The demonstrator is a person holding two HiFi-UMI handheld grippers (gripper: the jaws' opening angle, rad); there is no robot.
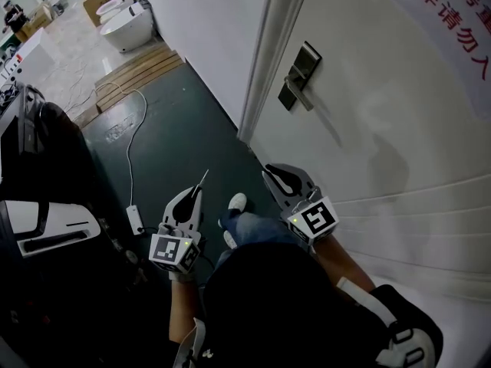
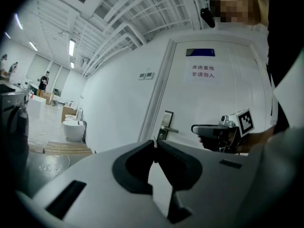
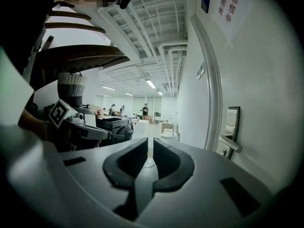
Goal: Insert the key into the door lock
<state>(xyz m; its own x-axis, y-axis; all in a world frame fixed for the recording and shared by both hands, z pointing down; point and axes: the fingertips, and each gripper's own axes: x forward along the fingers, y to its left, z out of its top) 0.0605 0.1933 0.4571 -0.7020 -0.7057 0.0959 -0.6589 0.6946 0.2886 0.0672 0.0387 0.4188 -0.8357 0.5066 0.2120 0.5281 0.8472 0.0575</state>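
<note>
The white door [image 1: 399, 129] carries a metal lock plate [image 1: 301, 71] with a lever handle [image 1: 298, 93]. My left gripper [image 1: 197, 195] hangs low, left of the door, shut on a thin key [image 1: 203, 179] that pokes out past its tips. In the left gripper view the key's tip [image 2: 154, 144] shows between the pads, with the lock [image 2: 166, 123] well beyond it. My right gripper [image 1: 271, 175] is nearer the door and below the handle, its jaws nearly together and holding nothing. In the right gripper view the lock [image 3: 232, 125] lies to the right of the right gripper [image 3: 150, 145].
A white cable [image 1: 138, 129] runs over the dark green floor to a power strip [image 1: 134, 218]. Wooden pallets [image 1: 142, 69] and white bathroom fixtures [image 1: 126, 23] stand farther back. Black equipment [image 1: 38, 152] fills the left side. The person's shoe [image 1: 238, 202] is between the grippers.
</note>
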